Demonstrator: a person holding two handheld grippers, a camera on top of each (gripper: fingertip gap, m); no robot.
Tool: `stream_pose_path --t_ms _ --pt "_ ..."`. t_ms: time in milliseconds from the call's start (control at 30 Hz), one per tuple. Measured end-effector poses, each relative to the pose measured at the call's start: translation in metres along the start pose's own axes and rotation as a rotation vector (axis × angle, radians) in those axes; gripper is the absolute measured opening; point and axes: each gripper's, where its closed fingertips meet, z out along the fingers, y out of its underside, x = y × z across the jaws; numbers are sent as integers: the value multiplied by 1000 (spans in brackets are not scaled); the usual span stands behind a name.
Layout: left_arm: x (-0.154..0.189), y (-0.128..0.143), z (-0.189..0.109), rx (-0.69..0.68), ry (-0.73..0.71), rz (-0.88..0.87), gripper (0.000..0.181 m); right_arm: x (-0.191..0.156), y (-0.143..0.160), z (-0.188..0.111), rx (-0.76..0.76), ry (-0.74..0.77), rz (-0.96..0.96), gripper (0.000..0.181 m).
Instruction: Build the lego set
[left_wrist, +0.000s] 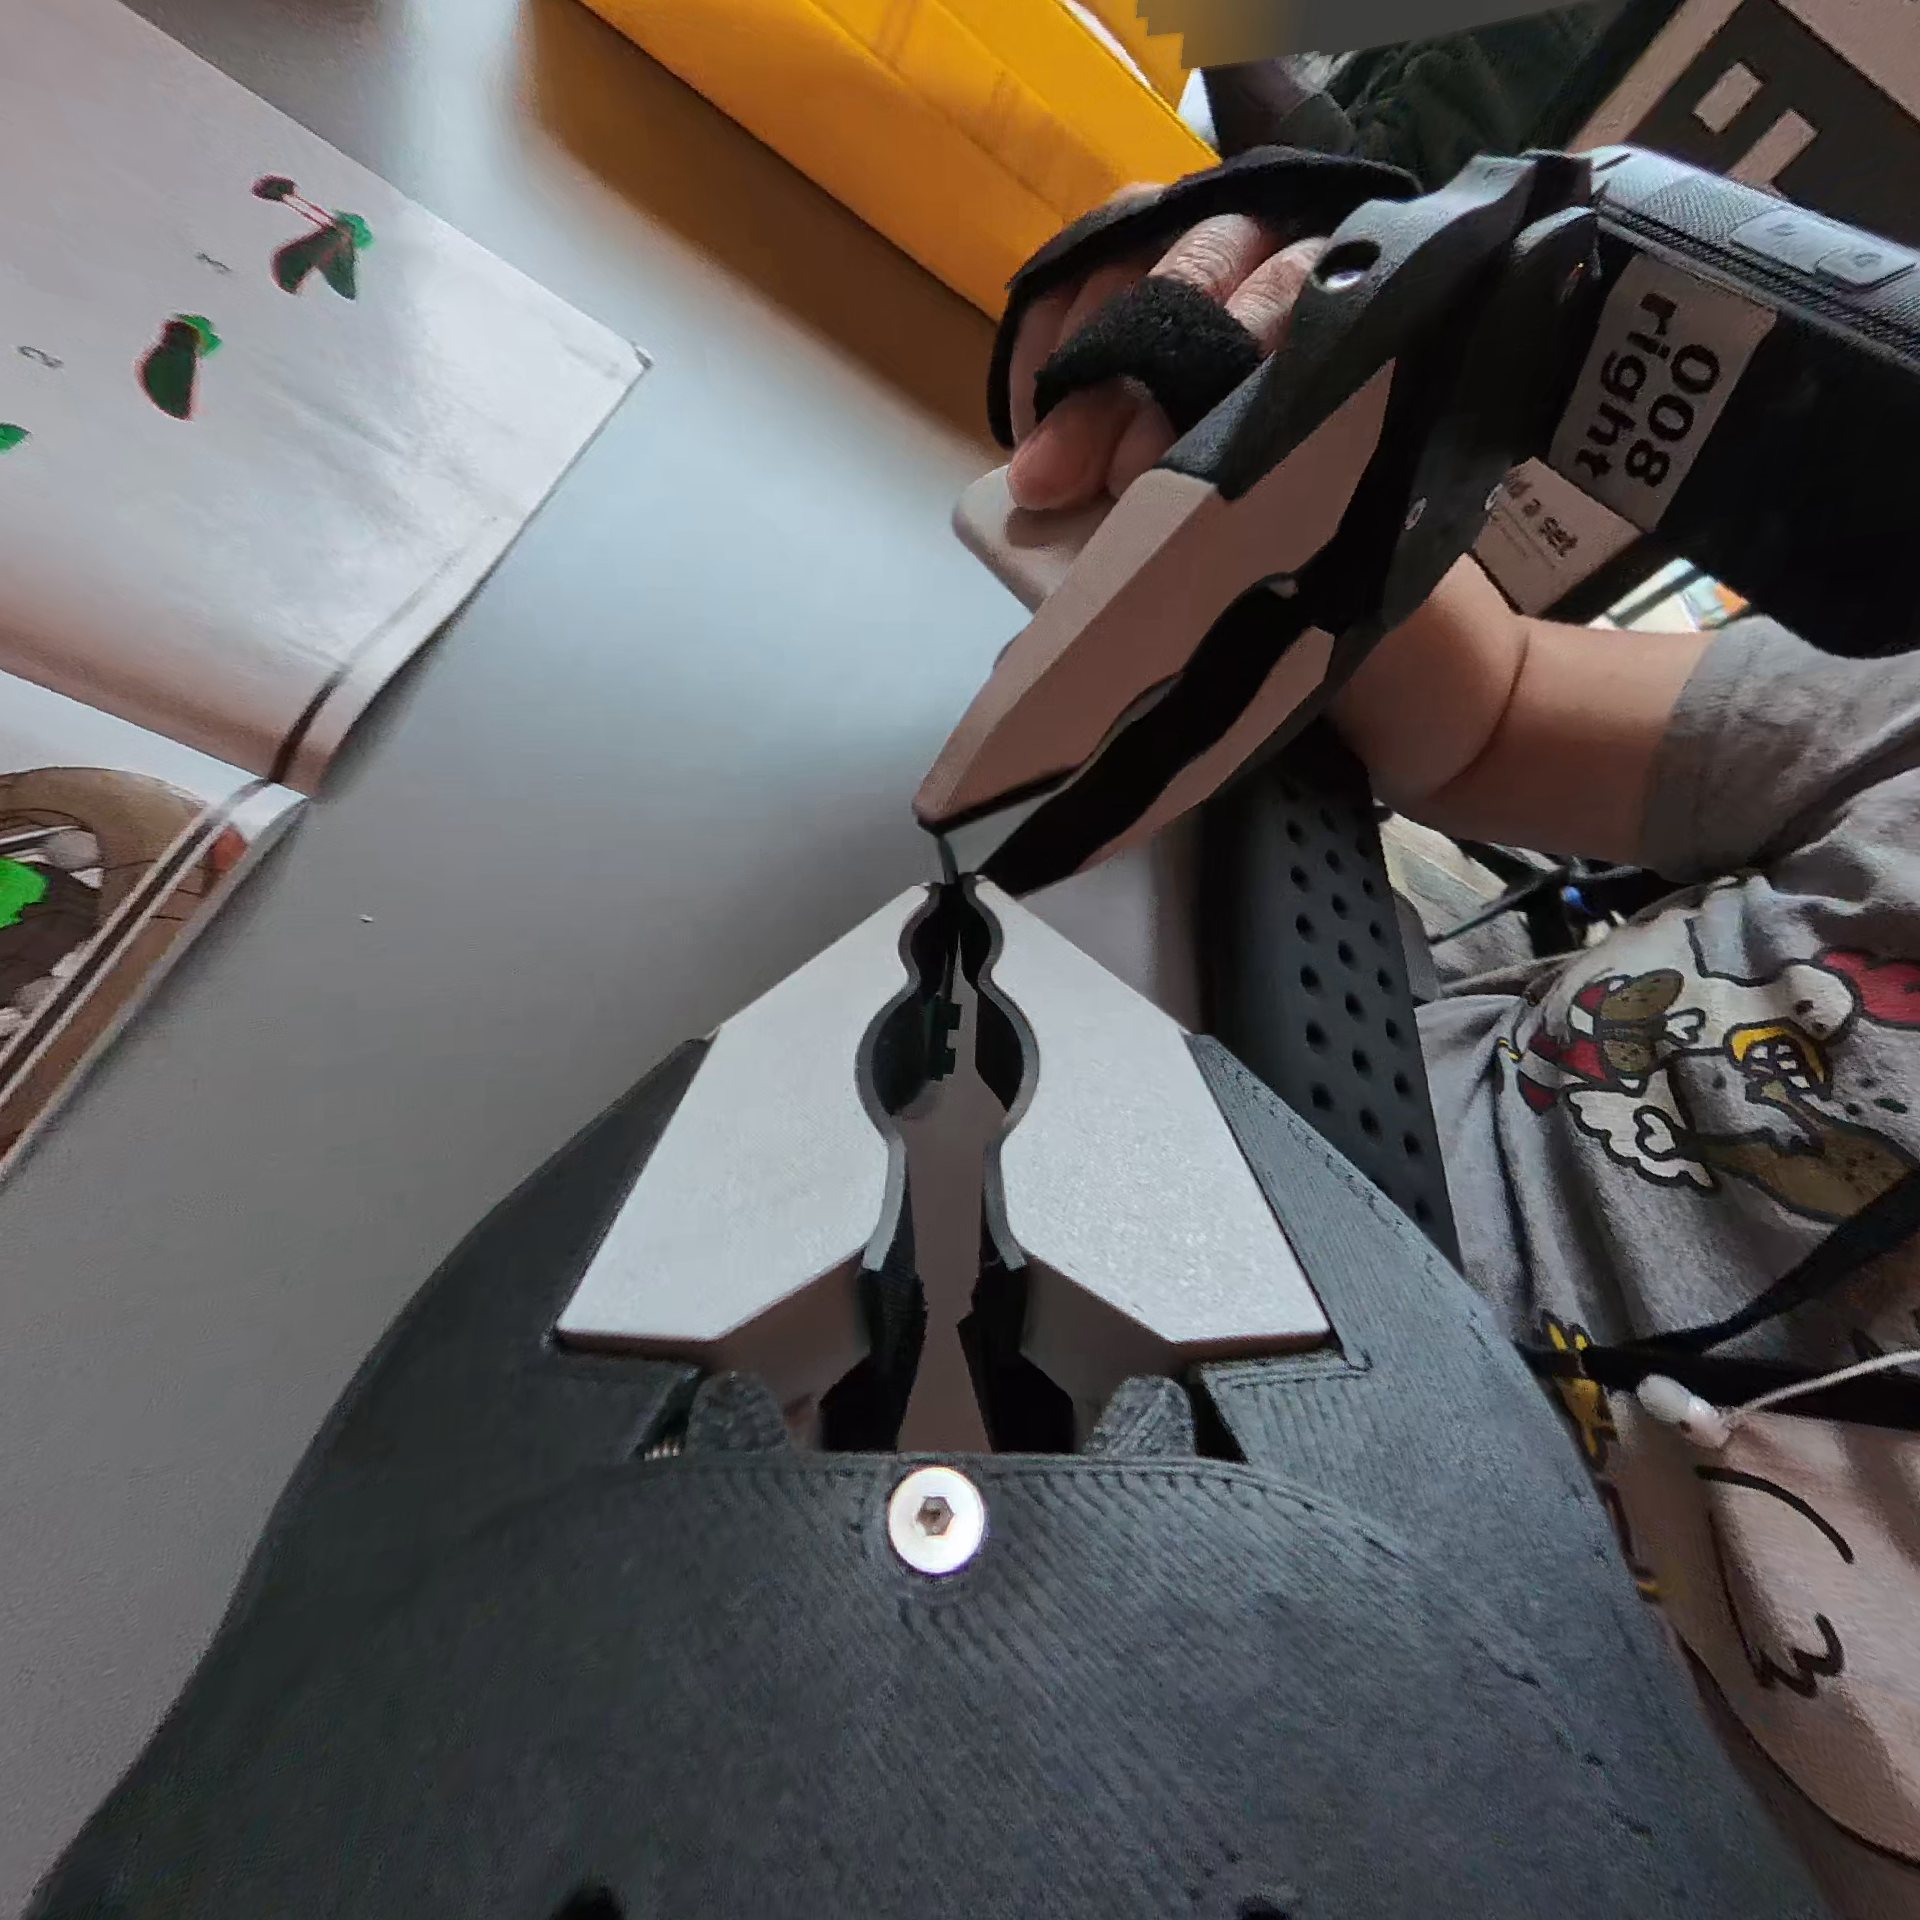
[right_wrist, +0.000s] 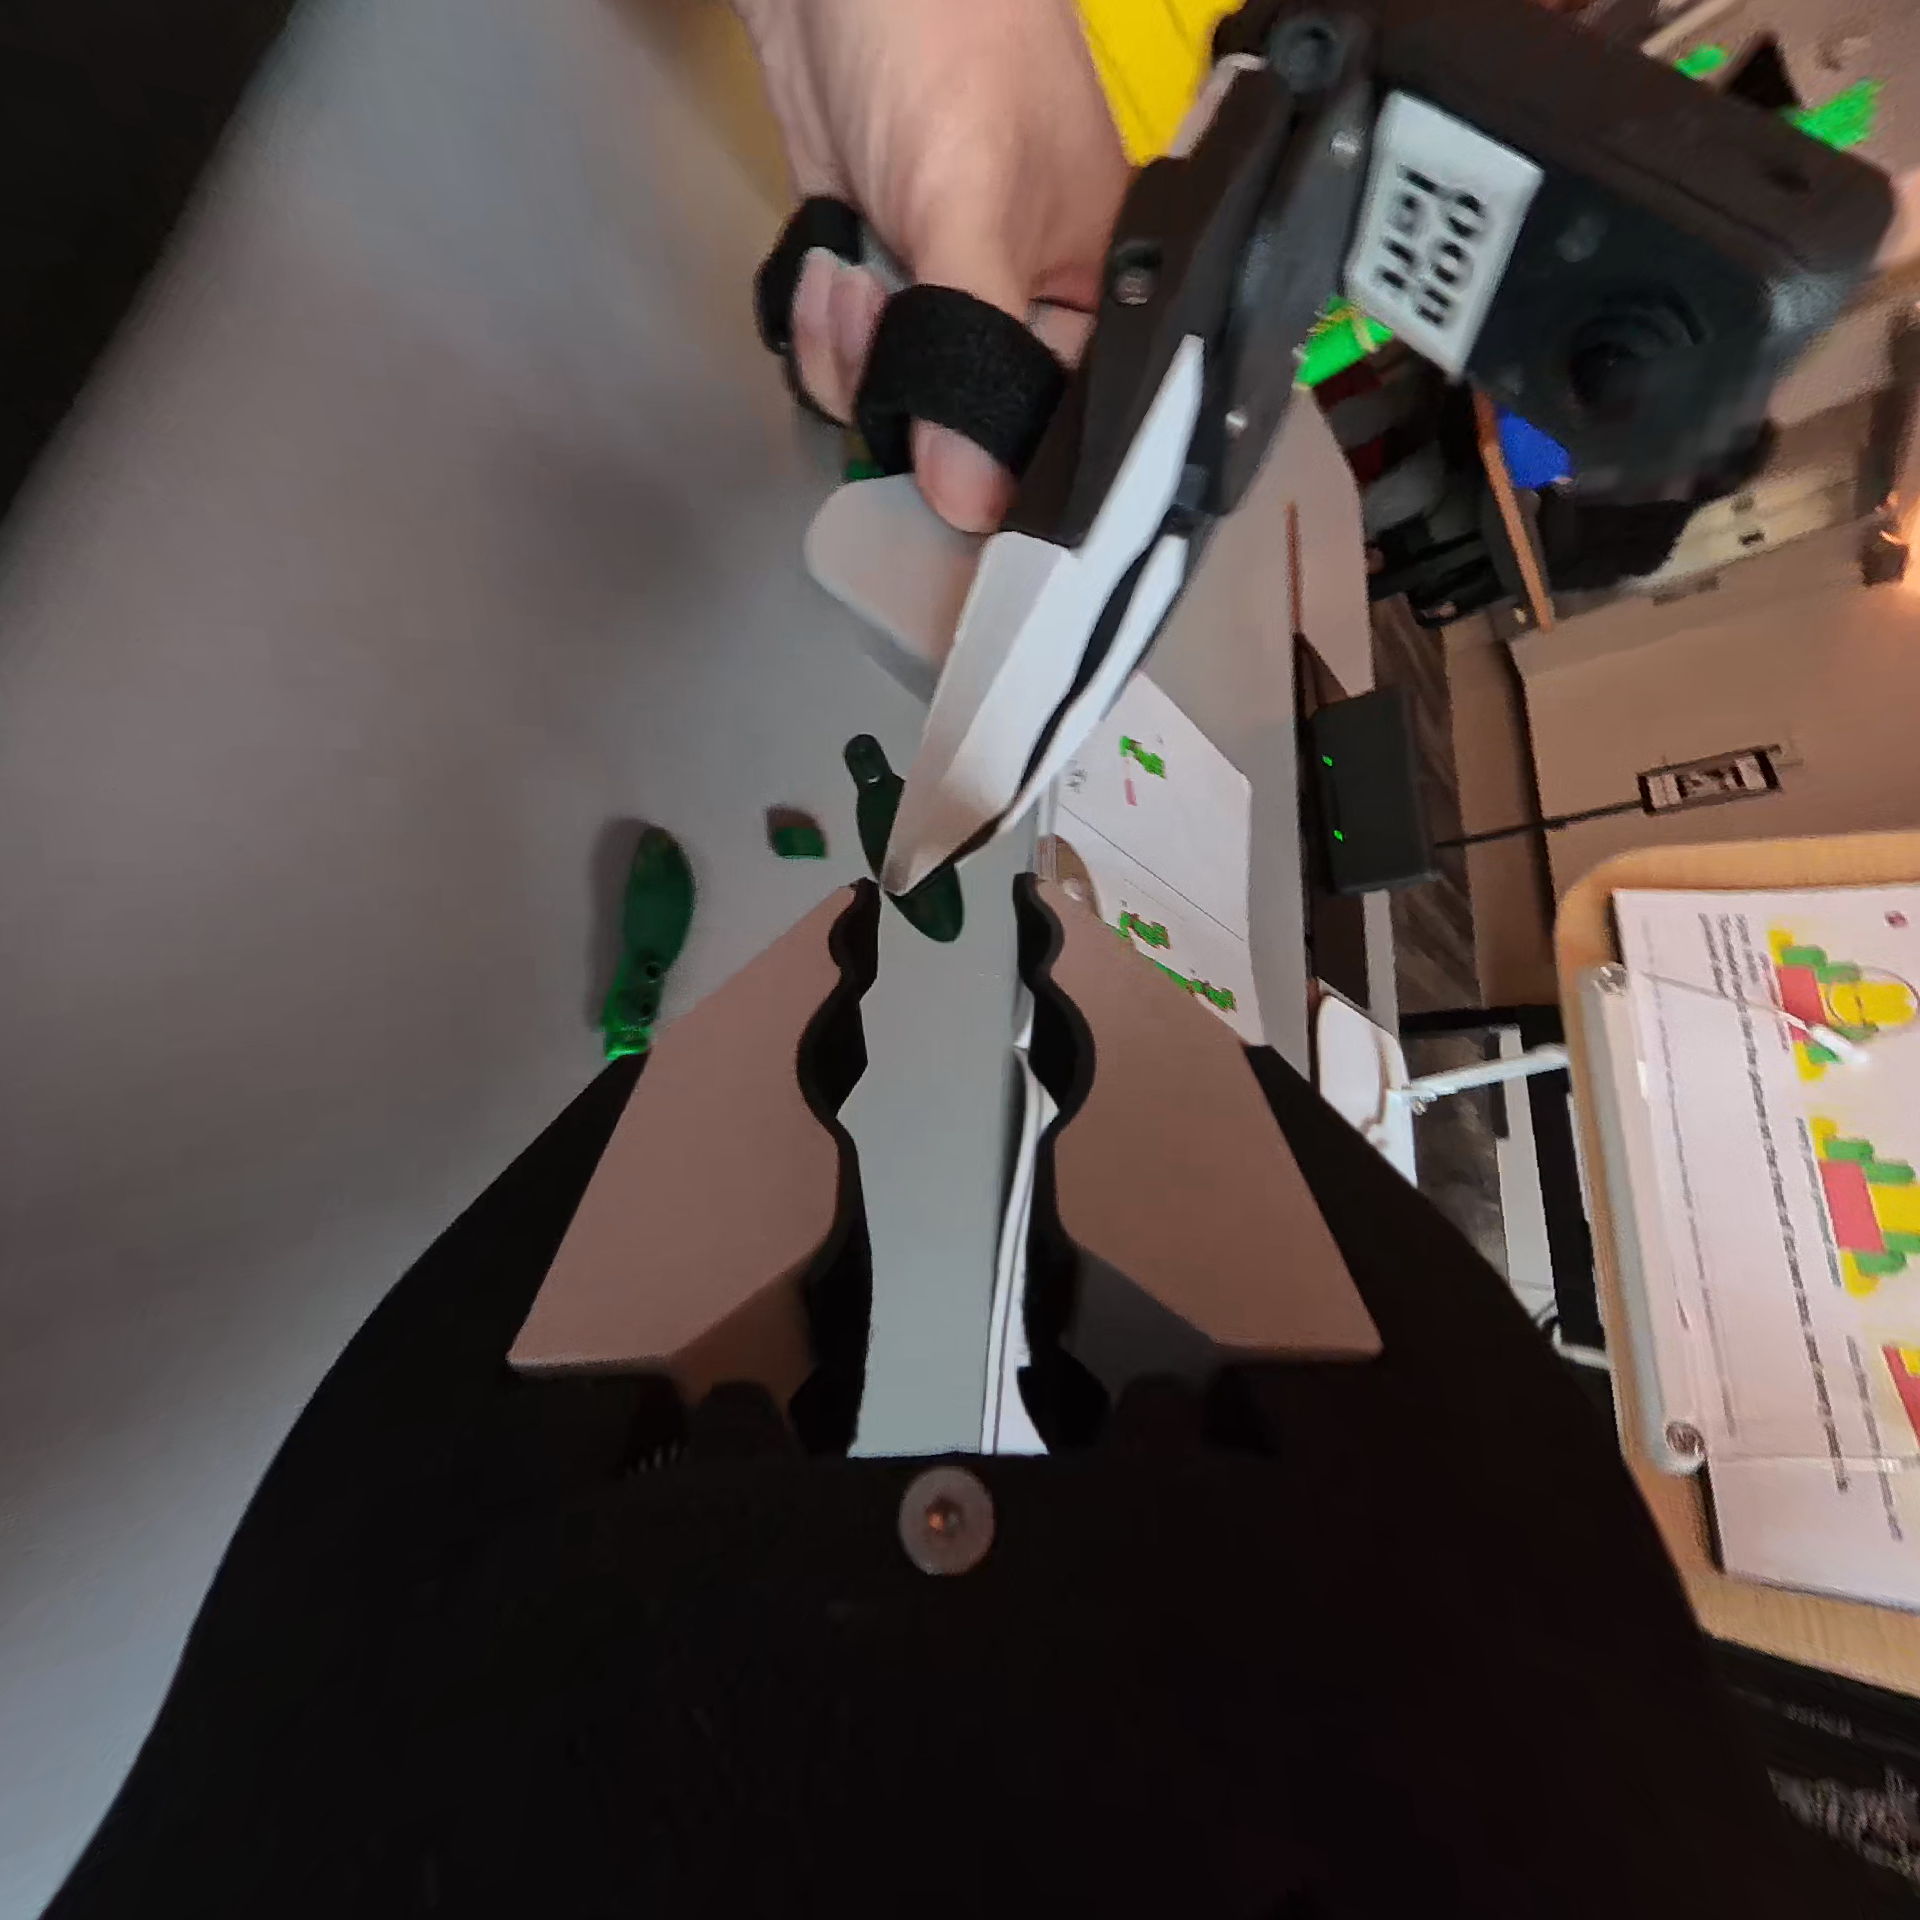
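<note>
My left gripper (left_wrist: 945, 891) is shut on a thin dark green lego piece (left_wrist: 943, 982), seen edge-on between its jaws, with its end poking past the tips. In the right wrist view the left gripper (right_wrist: 899, 881) comes down from above, and the dark green leaf-shaped piece (right_wrist: 932, 914) shows at its tip. My right gripper (right_wrist: 943, 888) is open, with its fingers on either side of that tip and piece. In the left wrist view the right gripper (left_wrist: 954, 850) reaches in from the upper right and meets the piece's end. Both are held above the grey table (left_wrist: 675, 623).
A long green leaf piece (right_wrist: 649, 935) and a small green piece (right_wrist: 795, 831) lie on the table. An open instruction booklet (left_wrist: 260, 468) lies at the left, also visible in the right wrist view (right_wrist: 1153, 831). A yellow box (left_wrist: 904, 135) stands behind. A wooden tray with printed sheets (right_wrist: 1766, 1195) sits at the right. Only a small space, under 4 cm, lies between the two pairs of fingers.
</note>
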Motion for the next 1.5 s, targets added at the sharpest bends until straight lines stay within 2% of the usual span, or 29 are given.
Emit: stream_pose_path --t_ms 100,200,333,367,400,433,467,667,733,767,833,967,1233,1333,1500 --pt "-11 -21 -10 139 -71 -25 0 24 5 -6 26 92 132 29" --pt "-18 -54 -31 409 -80 -95 0 46 6 -10 98 131 402 35" --pt "-10 -80 -56 660 -18 -138 0 48 -14 1 277 -61 917 54" --pt "-8 -83 -59 692 -16 -134 0 49 -21 3 320 -97 1029 51" --pt "-6 -84 -60 712 -14 -125 0 50 -27 5 361 -129 1104 39" --pt "-3 -86 -61 726 -11 -114 0 53 -28 6 388 -122 1161 29" --pt "0 -87 -61 735 -5 -102 0 57 -28 6 408 -106 1199 28" --pt "10 -90 -59 747 39 -70 0 61 -35 7 537 -180 1341 25" --pt "13 -90 -57 739 46 -60 0 63 -36 5 578 -196 1382 16" --pt "13 -90 -57 740 45 -53 0 64 -37 3 608 -214 1401 3" --pt "14 -91 -58 742 45 -45 0 64 -37 -1 639 -279 1447 3" --pt "8 -89 -61 727 16 -54 0 66 -26 -8 651 -314 1477 3" --pt "10 -75 -47 584 111 -132 0 58 -15 -23 636 -499 1518 2" --pt "2 -73 -48 553 29 -78 4 51 -9 -26 597 -575 1541 2" --pt "-11 -54 -45 328 -251 267 28 31 4 -34 481 -714 1580 3"
